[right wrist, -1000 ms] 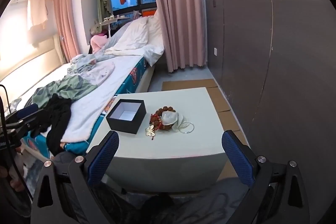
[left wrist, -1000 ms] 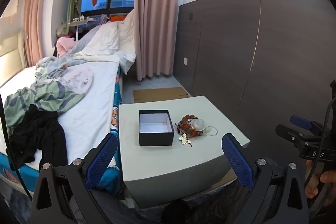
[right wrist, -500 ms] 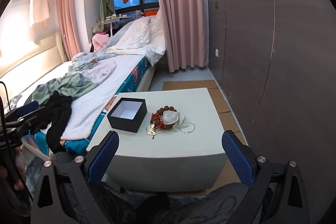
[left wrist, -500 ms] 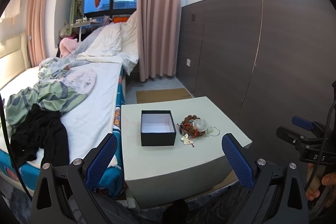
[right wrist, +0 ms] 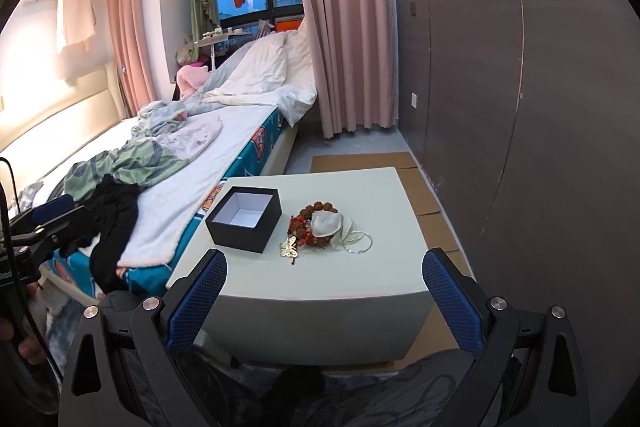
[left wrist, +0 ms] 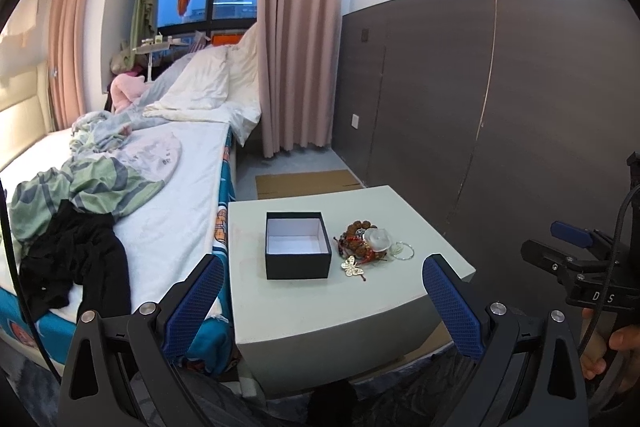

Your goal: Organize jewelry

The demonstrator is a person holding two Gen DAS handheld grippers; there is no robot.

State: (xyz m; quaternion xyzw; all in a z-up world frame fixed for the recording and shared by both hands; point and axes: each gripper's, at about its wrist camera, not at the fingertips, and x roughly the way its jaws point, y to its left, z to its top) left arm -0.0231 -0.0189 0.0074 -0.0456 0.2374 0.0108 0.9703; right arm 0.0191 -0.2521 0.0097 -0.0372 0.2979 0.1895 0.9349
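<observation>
A square black cardboard box with a white inside (left wrist: 298, 247) (right wrist: 244, 225) stood open and empty on the pale worktop (left wrist: 320, 311). Just to its right lay a heap of jewelry: a brown beaded bracelet (left wrist: 359, 229) (right wrist: 316, 207), a translucent white bangle (left wrist: 379, 239) (right wrist: 327, 223), a thin silver hoop (left wrist: 403, 251) (right wrist: 360, 242) and a gold butterfly pendant (left wrist: 352, 267) (right wrist: 289, 248).

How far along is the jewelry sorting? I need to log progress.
Nothing is done: the black box is empty. Nothing is in hand: the left gripper and right gripper are open, short of the table. Left: the bead bracelet, butterfly charm, and thin bangle.
</observation>
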